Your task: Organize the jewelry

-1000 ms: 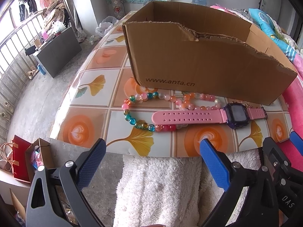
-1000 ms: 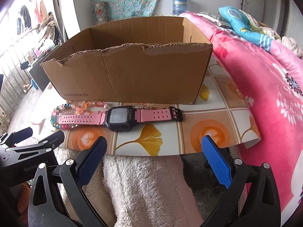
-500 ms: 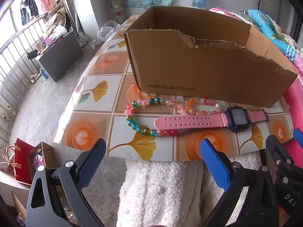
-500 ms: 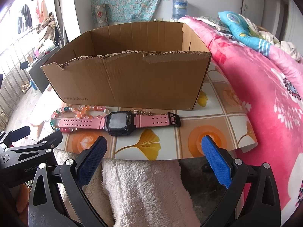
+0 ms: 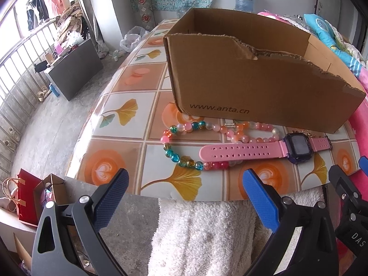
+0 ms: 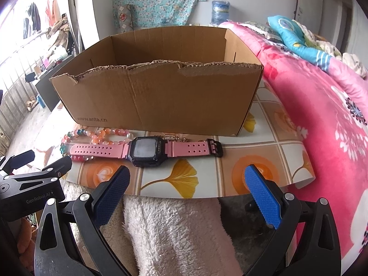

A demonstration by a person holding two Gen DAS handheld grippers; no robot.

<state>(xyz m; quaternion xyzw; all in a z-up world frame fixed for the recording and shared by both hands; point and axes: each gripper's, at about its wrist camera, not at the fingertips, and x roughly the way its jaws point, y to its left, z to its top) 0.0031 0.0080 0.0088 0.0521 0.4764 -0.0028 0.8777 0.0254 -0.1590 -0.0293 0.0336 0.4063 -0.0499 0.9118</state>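
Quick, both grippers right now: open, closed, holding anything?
Left gripper: open, holding nothing, short of the bead bracelet.
Right gripper: open, holding nothing, short of the pink watch.

The left gripper (image 5: 184, 184) hangs level at the near side, its two blue-padded fingers (image 5: 110, 197) spread wide apart with nothing between them. The right gripper (image 6: 186, 181) sits just to its right at about the same height, jaws equally wide and empty. Both point toward the far side. In each wrist view the other gripper's black frame shows at the edge.
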